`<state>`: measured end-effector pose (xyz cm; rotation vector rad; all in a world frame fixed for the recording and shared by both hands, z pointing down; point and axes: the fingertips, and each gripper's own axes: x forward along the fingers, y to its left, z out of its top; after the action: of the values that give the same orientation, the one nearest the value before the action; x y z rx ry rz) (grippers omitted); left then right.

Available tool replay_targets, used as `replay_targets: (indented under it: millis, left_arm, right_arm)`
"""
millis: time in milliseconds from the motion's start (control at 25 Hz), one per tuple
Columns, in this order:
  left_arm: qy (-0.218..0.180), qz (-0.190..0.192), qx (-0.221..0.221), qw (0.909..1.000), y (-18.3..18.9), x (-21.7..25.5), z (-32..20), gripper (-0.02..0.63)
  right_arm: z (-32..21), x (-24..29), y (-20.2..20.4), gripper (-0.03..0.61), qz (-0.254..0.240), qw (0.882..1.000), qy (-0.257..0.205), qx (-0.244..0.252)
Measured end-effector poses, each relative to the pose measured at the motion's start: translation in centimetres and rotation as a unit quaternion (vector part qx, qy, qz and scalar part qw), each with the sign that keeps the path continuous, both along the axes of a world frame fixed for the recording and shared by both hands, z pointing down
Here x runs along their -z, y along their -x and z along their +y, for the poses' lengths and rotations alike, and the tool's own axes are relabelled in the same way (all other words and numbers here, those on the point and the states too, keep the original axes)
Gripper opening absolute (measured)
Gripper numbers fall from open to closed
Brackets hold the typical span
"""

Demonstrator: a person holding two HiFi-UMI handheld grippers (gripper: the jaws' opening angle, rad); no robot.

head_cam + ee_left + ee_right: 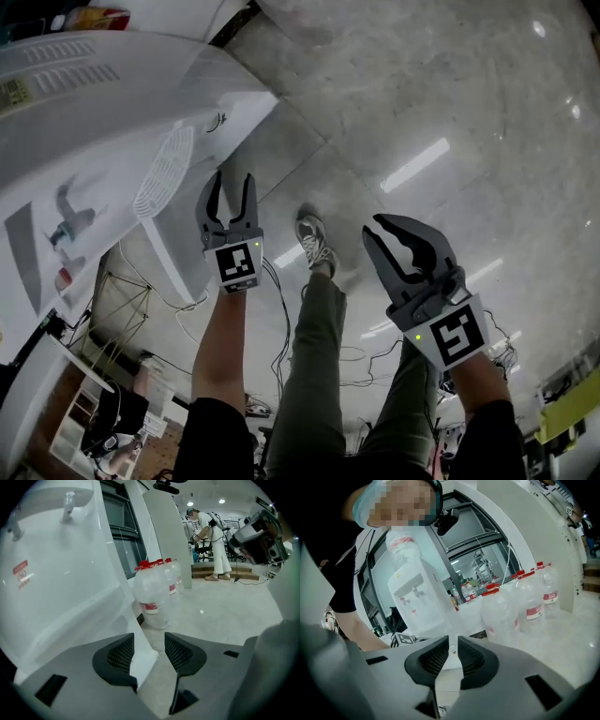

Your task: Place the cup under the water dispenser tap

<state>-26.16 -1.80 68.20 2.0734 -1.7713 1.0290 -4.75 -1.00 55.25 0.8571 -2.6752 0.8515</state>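
No cup shows in any view. The white water dispenser (103, 141) fills the head view's left, with its oval drip grille (164, 173) and taps (67, 228). My left gripper (231, 187) hangs just right of the grille, open and empty. In the left gripper view its jaws (149, 644) stand apart beside the dispenser wall (56, 583), a tap (69, 503) high above. My right gripper (389, 230) hangs over the floor, further right. Its jaws (453, 646) keep a narrow gap with nothing between them; the dispenser (417, 597) stands far ahead.
Large water bottles (157, 592) with red caps stand on the floor beside the dispenser; the bottles (520, 602) also show in the right gripper view. My leg and shoe (314, 239) are between the grippers, with cables (281, 309) underneath. A person (215, 545) stands far off.
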Motion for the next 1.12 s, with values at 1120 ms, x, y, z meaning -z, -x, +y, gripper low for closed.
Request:
replay_targets:
  millis: [1120]
  left_arm:
    - [0.169, -0.148, 0.011, 0.9744, 12.8, -22.1, -7.3, 0.232]
  right_arm:
    - [-0.3, -17.8, 3.3, 0.046, -0.019, 0.997, 0.059, -0.054]
